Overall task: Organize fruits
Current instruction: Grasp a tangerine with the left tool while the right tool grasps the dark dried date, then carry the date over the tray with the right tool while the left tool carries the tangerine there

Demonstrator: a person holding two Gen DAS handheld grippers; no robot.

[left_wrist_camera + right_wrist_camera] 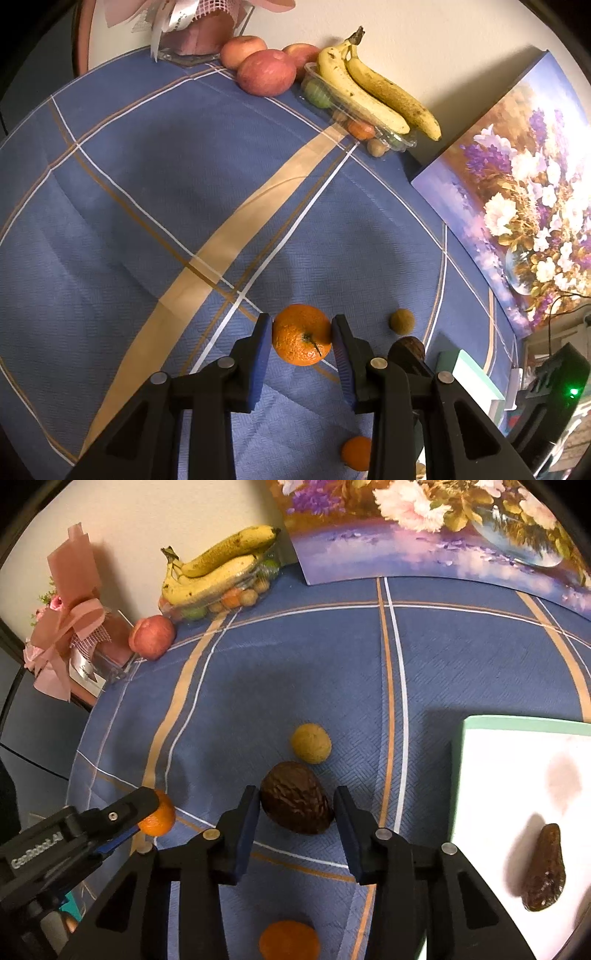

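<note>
My left gripper (301, 338) is shut on an orange mandarin (302, 339), its blue pads touching both sides; it also shows in the right wrist view (157, 818). My right gripper (295, 812) is shut on a dark wrinkled avocado (295, 797), which rests on the blue tablecloth (332, 664). A small tan round fruit (311, 743) lies just beyond the avocado. Another mandarin (289, 939) lies on the cloth below my right gripper. A second dark avocado (543, 869) lies on the white board (517, 775) at the right.
At the back, two bananas (373, 86) lie on a clear plastic tray of small fruits (354, 125), with red apples (266, 72) beside it. A pink gift bouquet (70, 627) stands at the back left. A flower painting (517, 192) leans against the wall.
</note>
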